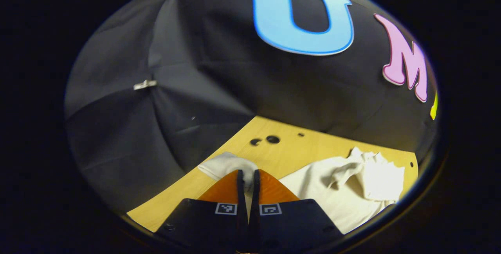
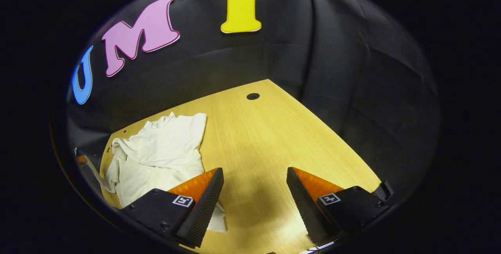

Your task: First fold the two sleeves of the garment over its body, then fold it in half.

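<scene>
1. So, the white garment [image 2: 156, 150] is seen lying rumpled on the wooden surface [image 2: 266, 140], close to the booth's back wall, with one sleeve already bunched over the body [image 1: 368, 175].
2. A white sleeve [image 1: 227, 164] is clamped between the closed fingers of the left hand-held gripper [image 1: 247, 185], lifted a bit off the surface.
3. From that gripper the body is spread out to the right, so the sleeve probably has to be carried rightward over it.
4. The right hand-held gripper [image 2: 254, 191] is held wide apart over bare surface, nothing in it; the garment lies off to its left, its hem just by the left finger [image 2: 203, 199].
5. The garment's near edge is cut off, and its long axis can't be made out.
</scene>
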The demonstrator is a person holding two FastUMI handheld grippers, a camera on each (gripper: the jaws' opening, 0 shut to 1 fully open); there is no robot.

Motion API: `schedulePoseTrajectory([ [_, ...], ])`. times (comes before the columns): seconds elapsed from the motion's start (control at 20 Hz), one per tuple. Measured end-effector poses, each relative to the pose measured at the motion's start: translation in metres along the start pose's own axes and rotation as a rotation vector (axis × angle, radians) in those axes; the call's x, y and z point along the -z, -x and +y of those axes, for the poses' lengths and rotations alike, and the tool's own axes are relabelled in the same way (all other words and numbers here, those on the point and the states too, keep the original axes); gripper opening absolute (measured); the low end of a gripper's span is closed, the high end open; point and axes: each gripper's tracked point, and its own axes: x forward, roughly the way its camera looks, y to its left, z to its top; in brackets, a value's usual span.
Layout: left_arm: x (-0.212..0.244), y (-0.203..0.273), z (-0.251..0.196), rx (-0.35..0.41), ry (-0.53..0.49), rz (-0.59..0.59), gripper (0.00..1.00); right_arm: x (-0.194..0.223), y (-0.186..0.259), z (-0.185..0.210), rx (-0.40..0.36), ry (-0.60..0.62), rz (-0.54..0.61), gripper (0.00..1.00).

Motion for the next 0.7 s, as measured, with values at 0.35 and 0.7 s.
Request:
schedulePoseTrajectory([
  [0.35, -0.076, -0.011, -0.216, 0.297, -0.1, -0.138, 0.06, 0.025, -0.018, -0.024, 0.001, -0.03, 0.055, 0.99],
  [0.7, -0.017, 0.05, -0.431, 0.617, -0.287, -0.112, 0.06, 0.017, -0.032, -0.025, -0.038, -0.028, 0.065, 0.99],
])
